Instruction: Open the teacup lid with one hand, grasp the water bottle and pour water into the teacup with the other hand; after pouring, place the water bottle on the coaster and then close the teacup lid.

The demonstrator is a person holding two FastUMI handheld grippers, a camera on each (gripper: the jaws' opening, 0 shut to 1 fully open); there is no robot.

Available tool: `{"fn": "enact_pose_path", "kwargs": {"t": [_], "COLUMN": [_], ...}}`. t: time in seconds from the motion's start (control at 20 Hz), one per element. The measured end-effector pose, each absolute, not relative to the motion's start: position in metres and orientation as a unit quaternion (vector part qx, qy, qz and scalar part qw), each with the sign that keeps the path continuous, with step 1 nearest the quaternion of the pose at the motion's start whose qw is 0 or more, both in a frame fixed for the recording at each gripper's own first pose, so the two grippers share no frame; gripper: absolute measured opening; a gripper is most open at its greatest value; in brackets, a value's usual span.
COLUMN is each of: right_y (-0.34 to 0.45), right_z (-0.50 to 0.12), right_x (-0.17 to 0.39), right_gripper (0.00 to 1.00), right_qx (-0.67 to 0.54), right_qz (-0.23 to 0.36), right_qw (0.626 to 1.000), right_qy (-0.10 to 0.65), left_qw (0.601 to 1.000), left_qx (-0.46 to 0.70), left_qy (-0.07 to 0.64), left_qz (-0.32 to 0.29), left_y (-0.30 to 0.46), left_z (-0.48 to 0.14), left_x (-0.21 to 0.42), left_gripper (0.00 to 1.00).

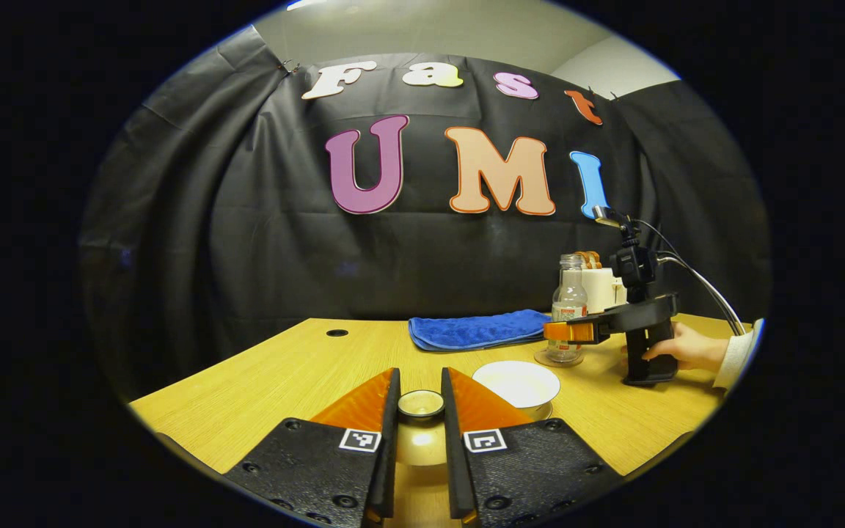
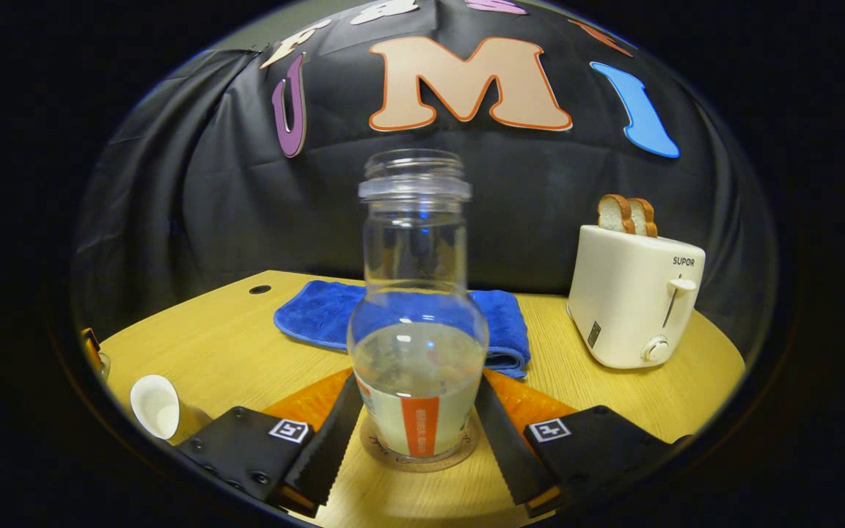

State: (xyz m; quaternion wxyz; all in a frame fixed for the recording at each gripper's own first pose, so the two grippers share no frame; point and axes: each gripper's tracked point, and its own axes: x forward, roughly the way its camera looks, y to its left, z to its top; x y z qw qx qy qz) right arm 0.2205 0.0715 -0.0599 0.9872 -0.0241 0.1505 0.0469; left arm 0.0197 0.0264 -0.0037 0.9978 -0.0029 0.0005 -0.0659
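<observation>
Clear plastic, the water bottle (image 2: 418, 323) stands upright on a round coaster (image 2: 420, 451) on the wooden table (image 2: 232, 345), with its cap off and water in the lower part. In the right gripper view the right gripper (image 2: 418, 425) has one finger on each side of the bottle's base. The fingers are very close to the bottle, but I cannot tell if they press on it or have a small gap.

In the left gripper view the left gripper (image 1: 420, 411) has its jaws nearly closed on the small knob of the teacup lid (image 1: 421, 405), one finger on each side and touching it. The lid is held above the table. Just to the right of it stands the white teacup (image 1: 516, 384), open at the top. Behind the teacup, the same view shows the right gripper (image 1: 565, 331) at the bottle (image 1: 568, 308), with a hand (image 1: 686, 347) on its handle.

A folded blue towel (image 2: 334, 312) lies behind the bottle, near the black cloth wall. A cream toaster (image 2: 635, 297) with two slices of bread (image 2: 626, 215) in it stands to the right of the towel.
</observation>
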Motion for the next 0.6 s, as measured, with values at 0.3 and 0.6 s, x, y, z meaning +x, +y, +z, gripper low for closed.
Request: {"fn": "enact_pose_path", "kwargs": {"t": [0.3, 0.6], "right_y": [0.068, 0.053], "right_z": [-0.06, -0.054], "right_x": [0.209, 0.176], "right_gripper": [0.93, 0.93], "right_qx": [-0.038, -0.011], "right_qz": [0.042, 0.045], "right_qw": [0.987, 0.99], "right_qy": [0.148, 0.137], "left_qw": [0.998, 0.997], "left_qx": [-0.003, -0.004], "left_qy": [0.001, -0.001], "left_qz": [-0.07, -0.08], "left_y": [0.025, 0.019], "left_z": [-0.003, -0.003], "left_x": [0.019, 0.022], "left_gripper": [0.27, 0.27]}}
